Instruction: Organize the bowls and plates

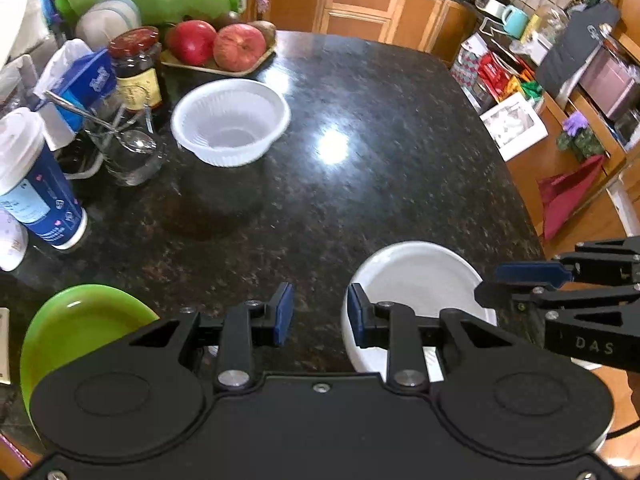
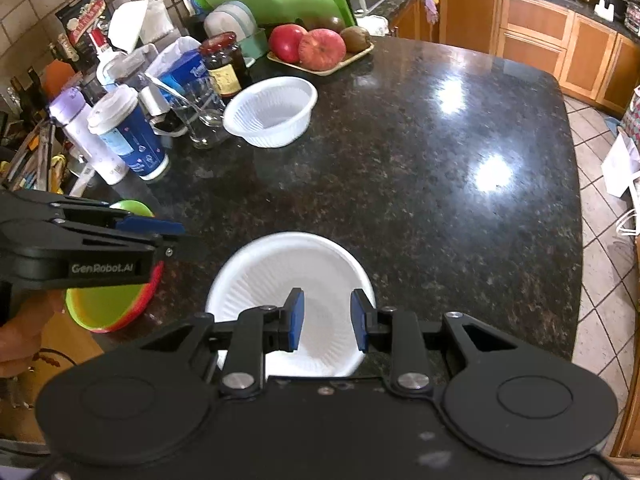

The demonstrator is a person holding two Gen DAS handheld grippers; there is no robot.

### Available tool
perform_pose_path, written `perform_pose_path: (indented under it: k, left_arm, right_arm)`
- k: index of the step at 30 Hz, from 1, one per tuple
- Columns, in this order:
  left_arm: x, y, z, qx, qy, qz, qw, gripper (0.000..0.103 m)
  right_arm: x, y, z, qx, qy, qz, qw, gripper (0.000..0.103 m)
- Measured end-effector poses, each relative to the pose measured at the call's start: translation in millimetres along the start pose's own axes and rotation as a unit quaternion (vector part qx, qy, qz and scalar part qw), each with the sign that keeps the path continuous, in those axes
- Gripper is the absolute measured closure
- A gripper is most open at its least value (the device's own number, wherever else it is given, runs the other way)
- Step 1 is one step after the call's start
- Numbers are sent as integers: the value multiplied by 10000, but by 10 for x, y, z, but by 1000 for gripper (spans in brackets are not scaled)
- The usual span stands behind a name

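While over the counter [image 1: 360,200], both tongs [image 1: 316,312] [image 2: 327,322] agape, empty, above white plate [image 2: 292,276].

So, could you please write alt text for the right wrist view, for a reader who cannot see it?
The right gripper hovers open above a white paper plate near the front edge of a dark granite counter. The left gripper reaches in from the left over stacked green and red bowls. A white plastic bowl stands farther back, before a tray of apples.
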State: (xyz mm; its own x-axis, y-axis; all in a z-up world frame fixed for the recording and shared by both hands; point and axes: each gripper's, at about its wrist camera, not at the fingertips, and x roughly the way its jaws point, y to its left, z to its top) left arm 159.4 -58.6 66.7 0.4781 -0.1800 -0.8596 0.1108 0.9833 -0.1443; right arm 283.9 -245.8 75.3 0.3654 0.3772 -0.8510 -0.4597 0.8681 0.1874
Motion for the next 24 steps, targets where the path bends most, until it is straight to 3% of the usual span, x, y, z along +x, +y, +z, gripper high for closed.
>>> perform_pose_path:
  k: [11, 18, 24]
  left_arm:
    - [-119, 394, 344, -402, -416, 275, 9979, 65]
    - [-53, 631, 687, -644, -744, 548, 9936, 65]
    - [216, 860, 946, -901, -658, 714, 9912, 65]
  right_arm:
    - [43, 260, 544, -83, -272, 302, 9991, 74]
    - [237, 332, 1039, 175, -435, 409, 9981, 74]
    - [601, 321, 1434, 371, -372, 227, 9984, 73]
